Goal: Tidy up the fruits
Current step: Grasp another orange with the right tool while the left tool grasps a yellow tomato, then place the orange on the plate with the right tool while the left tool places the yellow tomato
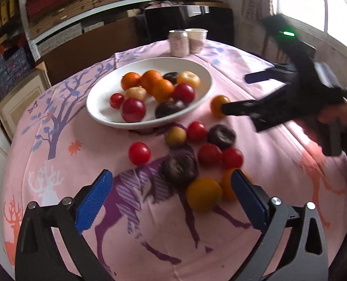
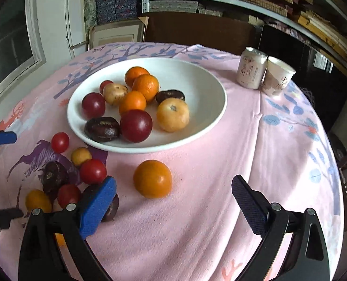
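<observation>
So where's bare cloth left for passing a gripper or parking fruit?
Bare: between the white bowl and the can, and right of the lone orange. Crowded: the loose fruit cluster before the bowl.

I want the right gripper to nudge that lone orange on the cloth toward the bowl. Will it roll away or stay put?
The orange looks round and smooth, so a push would probably send it rolling. The soft, wrinkled cloth may slow it somewhat. The right gripper is open with nothing between its fingers, and closing on the orange seems safer than nudging it toward the bowl.
</observation>
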`<state>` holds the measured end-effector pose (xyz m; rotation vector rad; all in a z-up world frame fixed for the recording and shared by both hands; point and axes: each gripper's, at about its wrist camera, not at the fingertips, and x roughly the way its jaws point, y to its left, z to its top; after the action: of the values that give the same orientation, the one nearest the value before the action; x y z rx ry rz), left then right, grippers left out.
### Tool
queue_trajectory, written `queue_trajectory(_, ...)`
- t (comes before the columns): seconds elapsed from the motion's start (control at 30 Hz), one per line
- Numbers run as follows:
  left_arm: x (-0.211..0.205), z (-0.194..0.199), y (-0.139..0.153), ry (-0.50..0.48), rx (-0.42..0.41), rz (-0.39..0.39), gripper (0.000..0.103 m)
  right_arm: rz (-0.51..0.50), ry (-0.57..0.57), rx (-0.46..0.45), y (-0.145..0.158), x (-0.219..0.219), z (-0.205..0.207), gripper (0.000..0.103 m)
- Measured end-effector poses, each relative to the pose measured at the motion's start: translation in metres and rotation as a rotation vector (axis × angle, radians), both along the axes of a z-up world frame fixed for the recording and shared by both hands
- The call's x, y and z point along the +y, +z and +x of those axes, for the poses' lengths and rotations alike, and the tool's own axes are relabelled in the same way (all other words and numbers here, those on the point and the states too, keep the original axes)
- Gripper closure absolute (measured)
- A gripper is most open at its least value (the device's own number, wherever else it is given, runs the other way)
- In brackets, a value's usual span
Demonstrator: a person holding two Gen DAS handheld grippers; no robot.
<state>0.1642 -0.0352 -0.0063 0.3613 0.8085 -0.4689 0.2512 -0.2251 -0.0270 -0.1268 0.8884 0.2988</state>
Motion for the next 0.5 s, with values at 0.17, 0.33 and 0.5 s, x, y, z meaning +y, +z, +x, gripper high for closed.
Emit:
queue_trajectory(0.17,-0.021,-0.013,-0.024,-0.102,0.064,0.119,0.029,0.086,-0.016,0.073,-0.022,-0.004,0.011,0.014)
queue_trajectory(0.33,-0.028,-0.014,-0.030,-0.117,0.073,0.134,0.070,0.106,0.017,0.076,-0.017,0.009,-0.003,0.066)
queue_trajectory(0.5,-0.028,-0.014,-0.012,-0.152,0.067,0.054,0.071,0.092,0.026,0.004,0.005,0.014,-0.013,0.066)
